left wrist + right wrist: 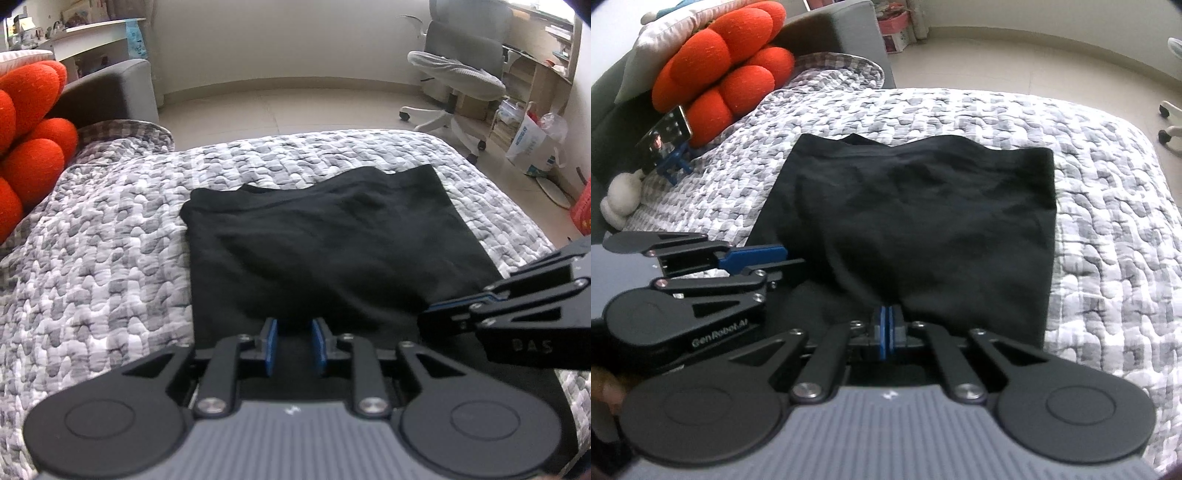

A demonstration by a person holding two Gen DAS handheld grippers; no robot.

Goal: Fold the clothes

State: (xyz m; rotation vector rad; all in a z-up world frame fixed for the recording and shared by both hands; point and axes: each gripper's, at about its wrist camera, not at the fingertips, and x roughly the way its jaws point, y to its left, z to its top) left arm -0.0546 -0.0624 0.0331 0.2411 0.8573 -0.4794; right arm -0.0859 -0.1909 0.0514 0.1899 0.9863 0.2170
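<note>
Right tool [886, 328] pinching black garment's [916, 214] near hem | left tool [293, 345] spread above it | bed [110, 236] beneath | phone [666, 138] visible only in right view

Open quilt [1108, 206] is left on the right of the black garment [916, 206] and beyond its far edge, so passage there is unobstructed up to the bed's edge. On the left, a strip of bare quilt is bounded by the red cushion [724, 70], a phone on a blue stand [670, 142] and a white plush toy [622, 197]. The near left corner of the garment is crowded by the left gripper [775, 258], which is held just beside the right gripper [886, 326].
</note>
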